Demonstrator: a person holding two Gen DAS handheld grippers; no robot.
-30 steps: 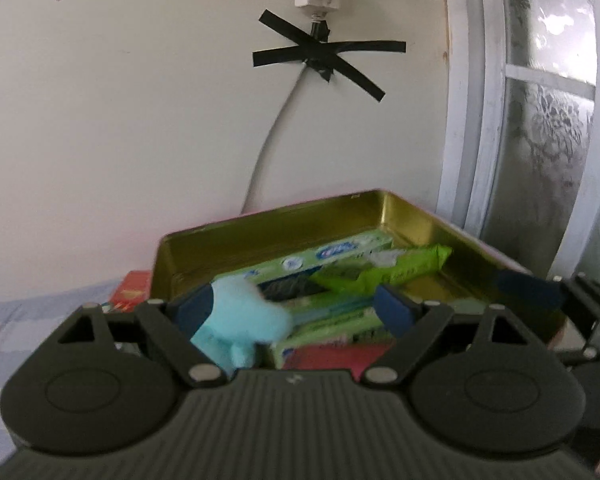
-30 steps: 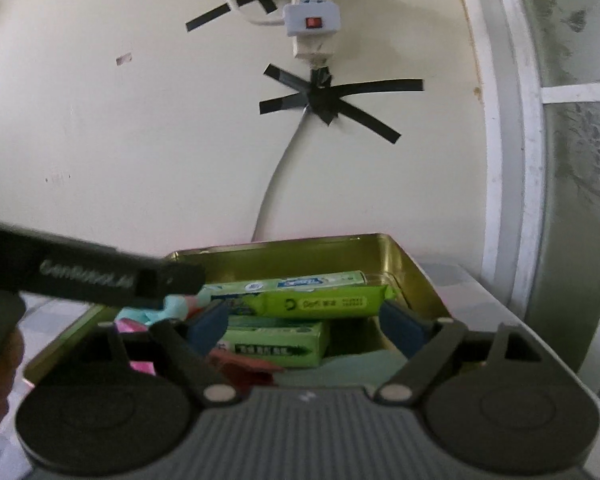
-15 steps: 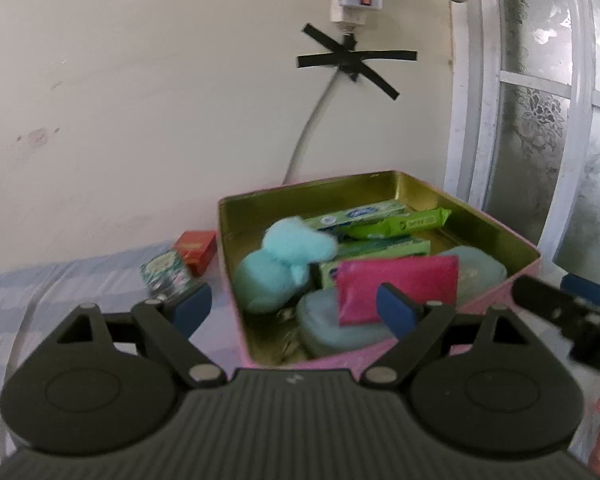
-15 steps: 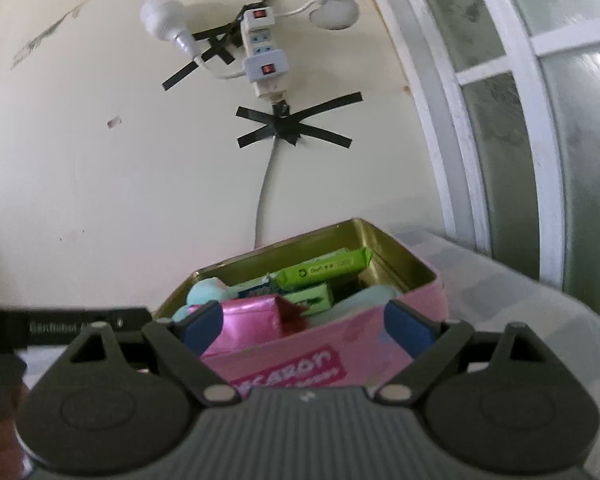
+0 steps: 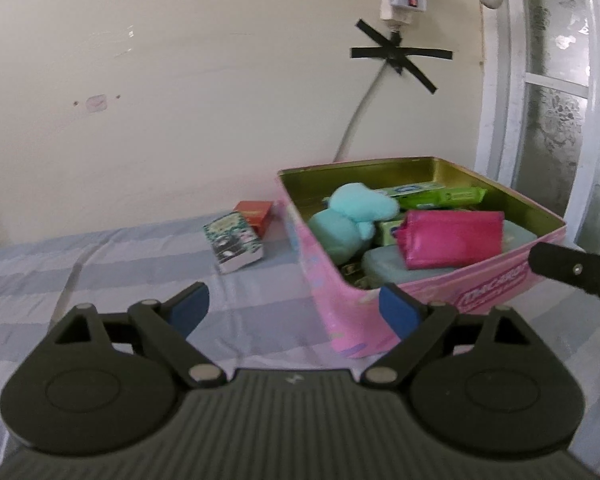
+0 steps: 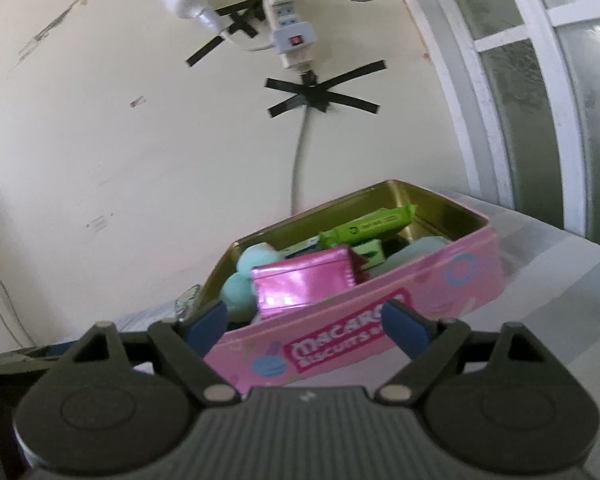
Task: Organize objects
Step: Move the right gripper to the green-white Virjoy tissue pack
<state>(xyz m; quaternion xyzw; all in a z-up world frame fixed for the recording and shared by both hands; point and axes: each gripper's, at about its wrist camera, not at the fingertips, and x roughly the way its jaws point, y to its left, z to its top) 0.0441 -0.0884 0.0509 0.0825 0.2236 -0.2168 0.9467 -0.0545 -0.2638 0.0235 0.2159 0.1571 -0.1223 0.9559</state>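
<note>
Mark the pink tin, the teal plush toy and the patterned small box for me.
pink tin [image 5: 342,300], left wrist view, on its near left wall.
teal plush toy [image 5: 360,204], left wrist view, on its upper lobe.
patterned small box [image 5: 234,240], left wrist view, on its top face.

Glossy gilt-lined metal tin [image 5: 440,292], fuzzy cloth plush [image 5: 356,208], seemingly foil-shiny pink pouch [image 6: 304,284]

Black gripper [image 5: 294,310], blue fingertips [image 5: 394,310]

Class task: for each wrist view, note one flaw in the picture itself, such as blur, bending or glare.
Left wrist view: the window frame bows outward from fisheye bending, and the pink tin is slightly soft. Right wrist view: the tin's lettering is smeared by motion blur, and the window frame curves strongly.
</note>
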